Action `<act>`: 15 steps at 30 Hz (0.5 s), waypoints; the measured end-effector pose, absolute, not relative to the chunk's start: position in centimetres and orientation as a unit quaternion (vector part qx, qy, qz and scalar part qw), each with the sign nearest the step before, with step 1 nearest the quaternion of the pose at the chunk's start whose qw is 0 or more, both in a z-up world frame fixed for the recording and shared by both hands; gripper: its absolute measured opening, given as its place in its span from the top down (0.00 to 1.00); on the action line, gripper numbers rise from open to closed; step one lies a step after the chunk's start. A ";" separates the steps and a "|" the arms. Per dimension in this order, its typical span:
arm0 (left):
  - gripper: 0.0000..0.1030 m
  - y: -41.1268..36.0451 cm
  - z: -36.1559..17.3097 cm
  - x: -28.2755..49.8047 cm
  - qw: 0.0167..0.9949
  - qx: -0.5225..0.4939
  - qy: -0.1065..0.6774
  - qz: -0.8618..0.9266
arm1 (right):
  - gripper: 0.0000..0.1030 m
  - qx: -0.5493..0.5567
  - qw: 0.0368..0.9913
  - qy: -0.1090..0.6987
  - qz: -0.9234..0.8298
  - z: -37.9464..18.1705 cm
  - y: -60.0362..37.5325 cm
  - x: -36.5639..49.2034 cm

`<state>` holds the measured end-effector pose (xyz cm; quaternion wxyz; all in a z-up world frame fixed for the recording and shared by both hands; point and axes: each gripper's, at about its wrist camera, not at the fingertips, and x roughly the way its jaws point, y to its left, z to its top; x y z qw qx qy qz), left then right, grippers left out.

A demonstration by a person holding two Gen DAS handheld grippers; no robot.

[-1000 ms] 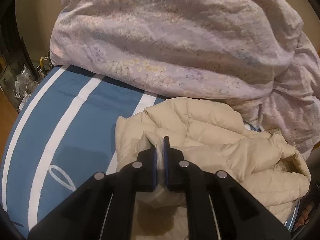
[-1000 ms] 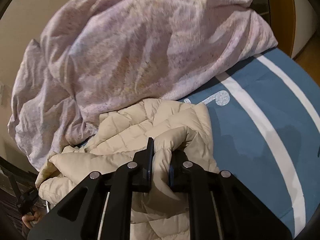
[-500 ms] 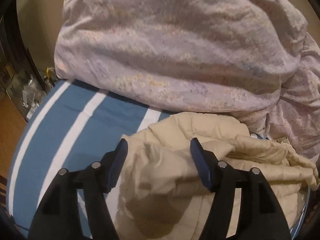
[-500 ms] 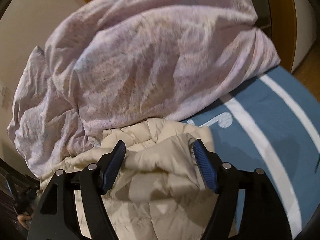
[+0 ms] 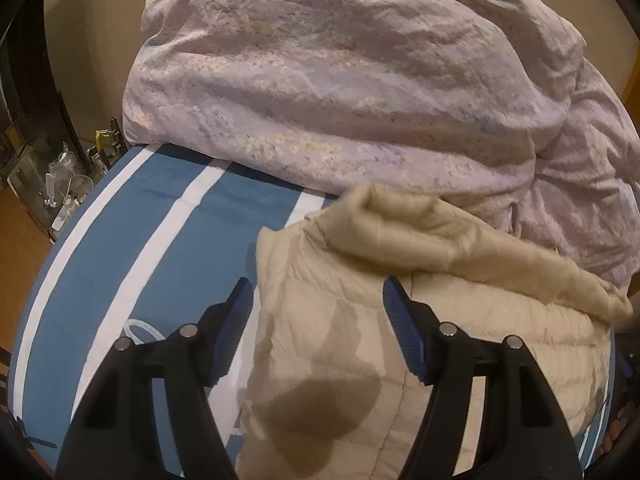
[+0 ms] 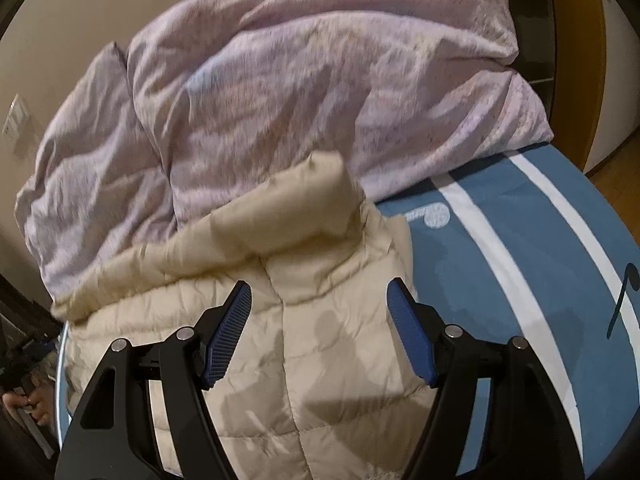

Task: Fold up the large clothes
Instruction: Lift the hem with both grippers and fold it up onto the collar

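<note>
A beige quilted down jacket (image 5: 460,248) lies on the blue bed sheet with white stripes (image 5: 160,240), its sleeve folded across the top. My left gripper (image 5: 316,284) hovers open just above the jacket's left edge, nothing between its blue pads. In the right wrist view the same jacket (image 6: 280,216) shows its raised collar end and centre seam. My right gripper (image 6: 319,284) stands open over it, jaws wide apart and free of the fabric. The sheet (image 6: 480,280) lies bare to the right.
A big lilac floral duvet (image 5: 340,80) is heaped behind the jacket and fills the far side of the bed (image 6: 320,80). Small clutter (image 5: 60,184) sits beside the bed at left. Wooden floor (image 6: 616,164) shows at right. A hand (image 6: 36,404) appears at the lower left.
Both grippers were shut on folds of the jacket; both opened, let the fabric drop and lifted back a little. The jacket now lies flatter with the sleeve laid over.
</note>
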<state>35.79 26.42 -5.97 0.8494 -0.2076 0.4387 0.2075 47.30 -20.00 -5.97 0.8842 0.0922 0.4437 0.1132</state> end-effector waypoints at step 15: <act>0.35 24.1 -9.3 40.8 0.852 -0.146 0.455 0.215 | 0.30 -0.023 0.880 0.467 0.079 -10.2 -15.5 50.5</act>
